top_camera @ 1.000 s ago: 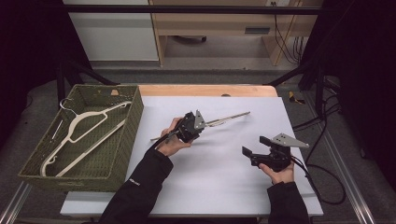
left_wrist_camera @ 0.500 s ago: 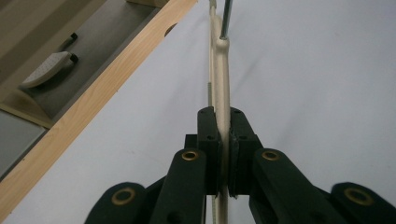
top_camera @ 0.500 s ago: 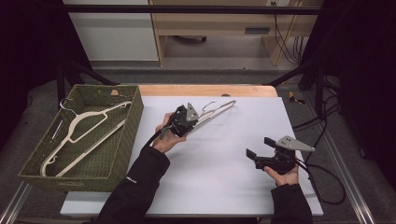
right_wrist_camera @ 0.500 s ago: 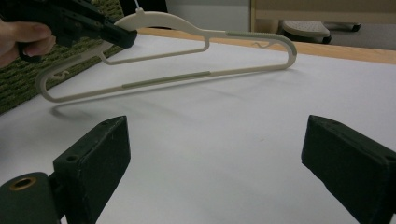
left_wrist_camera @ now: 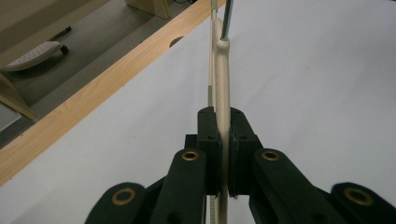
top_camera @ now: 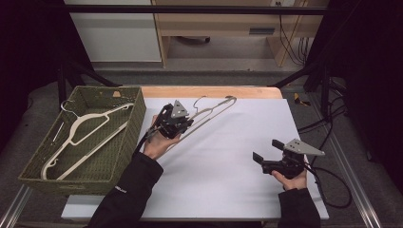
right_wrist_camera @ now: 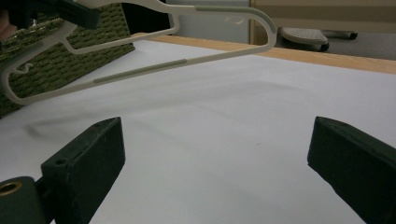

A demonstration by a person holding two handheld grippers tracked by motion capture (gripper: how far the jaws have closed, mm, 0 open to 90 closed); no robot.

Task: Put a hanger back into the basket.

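My left gripper (top_camera: 175, 119) clamps the cream hanger (top_camera: 211, 111) above the white desk (top_camera: 228, 156) near its far edge beside the wicker basket (top_camera: 95, 166), while my right gripper (top_camera: 267, 153), empty near the right edge, has just been opening.

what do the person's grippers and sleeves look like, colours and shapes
Both grippers are black and blocky. The left gripper and the right gripper each carry a grey three-cornered plate on top. The left gripper view shows brass-coloured pivot pins on black linkage arms behind flat black fingers. A black cable loops from the right gripper. The person wears dark long sleeves with small white lettering.
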